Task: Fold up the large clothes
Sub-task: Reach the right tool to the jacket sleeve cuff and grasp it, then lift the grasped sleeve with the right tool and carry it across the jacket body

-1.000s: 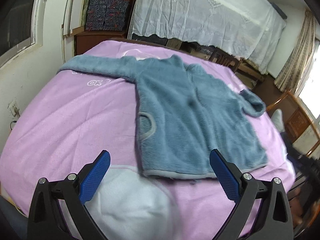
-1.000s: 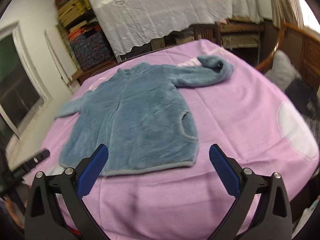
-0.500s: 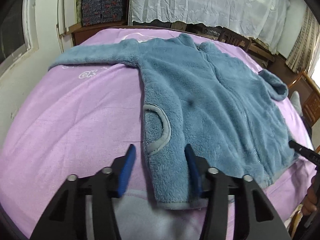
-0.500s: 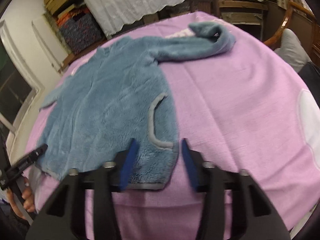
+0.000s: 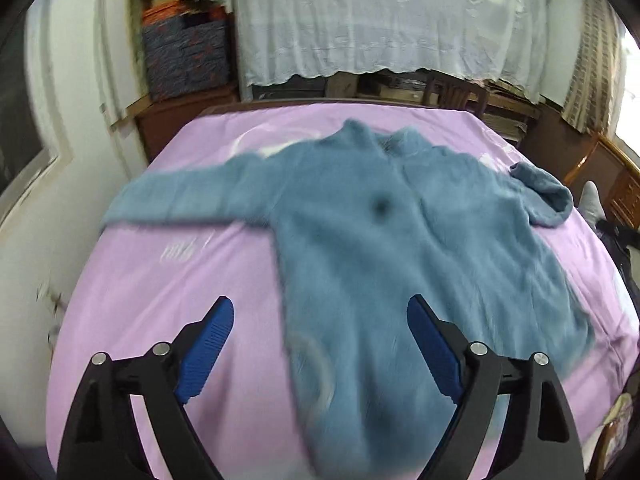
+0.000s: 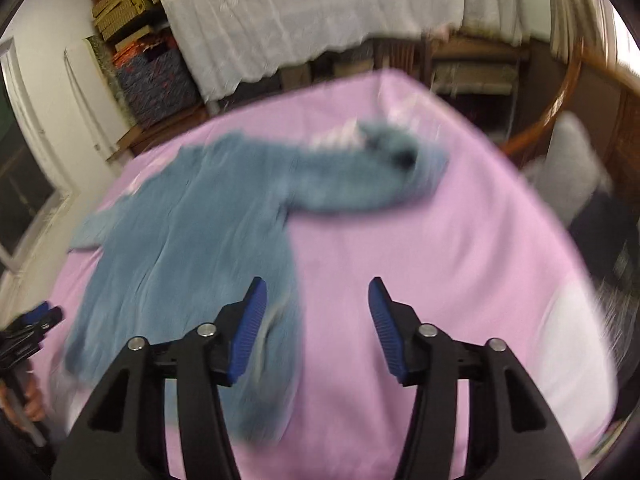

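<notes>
— Where's the garment?

— The blue fleece jacket (image 5: 400,264) lies spread flat, front up, on the bed's pink sheet (image 5: 168,280). One sleeve (image 5: 188,196) runs straight out toward the wall side; the other sleeve (image 6: 360,184) reaches toward the far corner, its cuff curled back on itself. A pale-trimmed pocket shows near the hem, though motion blur smears it.

— And the claws?

— The left claw (image 5: 320,344) stands spread wide, its jaws having just been opening; the jacket's lower edge lies below and between the blue pads (image 5: 206,344), but they press on nothing. The right claw (image 6: 318,328) is parted about halfway, also just opening. Its left pad (image 6: 248,328) sits over the jacket's side edge, the other over bare sheet; no fabric is pinched.

— Anything around the bed?

— A white lace cloth (image 5: 380,20) hangs behind it, with stacked patterned boxes (image 5: 184,52) beside that. In the right wrist view, a person's hand (image 6: 30,400) shows at the lower left edge.
</notes>
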The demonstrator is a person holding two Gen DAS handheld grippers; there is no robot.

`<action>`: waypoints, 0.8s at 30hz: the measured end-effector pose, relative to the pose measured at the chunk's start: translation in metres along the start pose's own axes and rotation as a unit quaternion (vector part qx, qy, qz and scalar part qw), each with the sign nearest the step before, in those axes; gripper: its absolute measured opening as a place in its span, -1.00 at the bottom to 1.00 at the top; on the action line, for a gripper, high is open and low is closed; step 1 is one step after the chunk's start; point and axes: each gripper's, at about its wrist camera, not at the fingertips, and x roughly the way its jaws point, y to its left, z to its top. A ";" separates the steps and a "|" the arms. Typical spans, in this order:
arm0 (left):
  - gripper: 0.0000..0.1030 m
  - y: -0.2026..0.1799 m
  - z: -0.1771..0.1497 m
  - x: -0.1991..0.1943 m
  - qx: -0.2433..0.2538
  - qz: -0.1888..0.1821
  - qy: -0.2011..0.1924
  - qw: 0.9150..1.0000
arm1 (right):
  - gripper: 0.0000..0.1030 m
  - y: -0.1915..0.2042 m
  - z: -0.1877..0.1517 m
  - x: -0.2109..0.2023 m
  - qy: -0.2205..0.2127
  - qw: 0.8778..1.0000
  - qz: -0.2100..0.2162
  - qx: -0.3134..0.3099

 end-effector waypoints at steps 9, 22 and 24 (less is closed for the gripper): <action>0.81 -0.026 0.057 0.109 -0.008 -0.045 0.070 0.997 | 0.20 0.022 0.105 0.107 0.012 0.979 -0.159 -0.130; 0.93 -0.024 0.050 0.162 0.009 -0.012 0.083 0.996 | -0.14 -0.016 0.137 0.219 0.067 0.966 -0.230 -0.096; 0.93 -0.022 0.050 0.164 0.012 -0.008 0.084 0.996 | -0.54 -0.032 0.137 0.213 0.071 0.972 -0.215 -0.060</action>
